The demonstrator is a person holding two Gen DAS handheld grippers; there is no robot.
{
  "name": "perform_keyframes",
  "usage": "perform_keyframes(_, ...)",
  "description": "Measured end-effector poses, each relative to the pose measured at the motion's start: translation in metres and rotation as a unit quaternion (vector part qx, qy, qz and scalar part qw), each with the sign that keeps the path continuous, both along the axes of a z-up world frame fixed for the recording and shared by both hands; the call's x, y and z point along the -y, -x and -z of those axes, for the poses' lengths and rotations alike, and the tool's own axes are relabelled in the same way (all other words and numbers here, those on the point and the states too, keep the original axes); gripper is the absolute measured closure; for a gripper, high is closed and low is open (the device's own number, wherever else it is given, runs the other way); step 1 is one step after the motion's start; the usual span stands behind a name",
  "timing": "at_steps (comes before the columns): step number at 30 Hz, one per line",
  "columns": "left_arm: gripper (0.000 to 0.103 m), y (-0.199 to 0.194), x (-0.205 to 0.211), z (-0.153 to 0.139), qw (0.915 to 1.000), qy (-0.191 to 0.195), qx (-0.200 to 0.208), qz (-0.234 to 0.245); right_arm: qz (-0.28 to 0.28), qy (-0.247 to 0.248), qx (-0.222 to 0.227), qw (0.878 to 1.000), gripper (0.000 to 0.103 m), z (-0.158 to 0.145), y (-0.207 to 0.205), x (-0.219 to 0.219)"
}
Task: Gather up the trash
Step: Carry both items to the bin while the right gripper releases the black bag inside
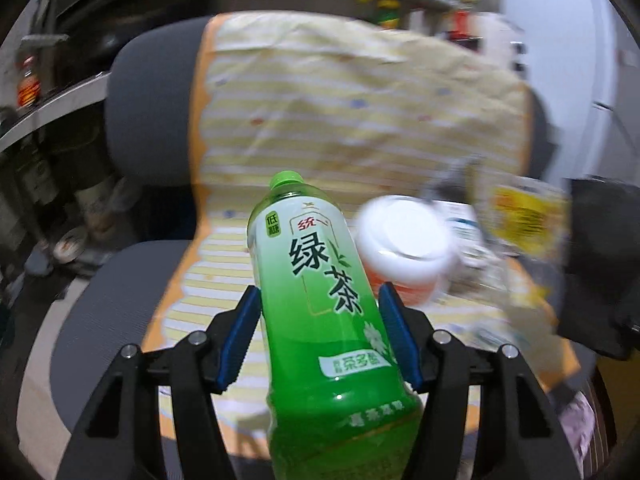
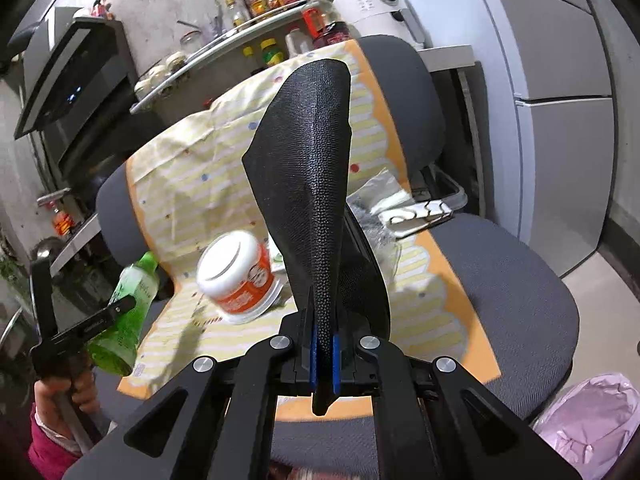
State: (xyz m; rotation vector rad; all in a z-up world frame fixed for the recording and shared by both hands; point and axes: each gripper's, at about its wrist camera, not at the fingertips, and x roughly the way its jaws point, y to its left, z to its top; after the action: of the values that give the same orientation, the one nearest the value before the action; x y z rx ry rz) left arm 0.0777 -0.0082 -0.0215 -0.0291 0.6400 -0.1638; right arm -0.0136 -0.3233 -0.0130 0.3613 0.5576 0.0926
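Trash lies on the cloth-covered office chair (image 2: 516, 292). My left gripper (image 1: 320, 320) clamps the green tea bottle (image 1: 320, 300), lifted just left of the white-lidded tub (image 2: 236, 276). My right gripper (image 2: 325, 364) is clenched on a black trash bag (image 2: 308, 152) above the seat.

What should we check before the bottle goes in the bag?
1. Left tongs on bottle: ok, blue pads touch both its sides.
2. Bottle cap on: ok.
3. Right tongs shut on black bag: ok.
4. Bag mouth open: cannot tell, only a pinched fold shows.
5. Bottle lifted off the chair: ok, it hangs off the seat's edge.
6. Trash left: not ok, white tub and wrappers lie on the seat.
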Motion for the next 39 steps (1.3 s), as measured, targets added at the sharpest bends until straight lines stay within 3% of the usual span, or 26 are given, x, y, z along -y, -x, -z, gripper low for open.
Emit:
perform_keyframes(4, 0.044, 0.025, 0.030, 0.000, 0.9987, 0.009, 0.005, 0.050, -0.001, 0.019, 0.002, 1.000, 0.098, -0.008, 0.036, 0.000)
perform_keyframes(13, 0.043, 0.060, 0.099, -0.008, 0.9906, 0.002, 0.017, 0.136, 0.090, 0.057, 0.026, 0.994, 0.098, -0.019, 0.099, 0.039)
perform_keyframes(20, 0.043, 0.065, 0.123, 0.002, 0.9892, -0.013, 0.011, 0.145, 0.112, 0.031, -0.003, 0.993, 0.098, 0.004, 0.100, 0.067)
perform_keyframes(25, 0.043, 0.071, 0.131, -0.003, 0.9869, -0.018, 0.030, 0.157, 0.141, 0.053, 0.003, 0.989, 0.098, 0.005, 0.115, 0.077)
perform_keyframes(32, 0.043, 0.088, 0.188, 0.000, 0.9708, 0.002, 0.046, 0.235, 0.206, 0.062, -0.039, 0.976, 0.097, 0.030, 0.147, 0.117)
perform_keyframes(39, 0.043, 0.111, 0.254, 0.017, 0.9442, 0.020, 0.027, 0.328, 0.290, 0.010, -0.150, 0.945, 0.093, 0.103, 0.180, 0.171)
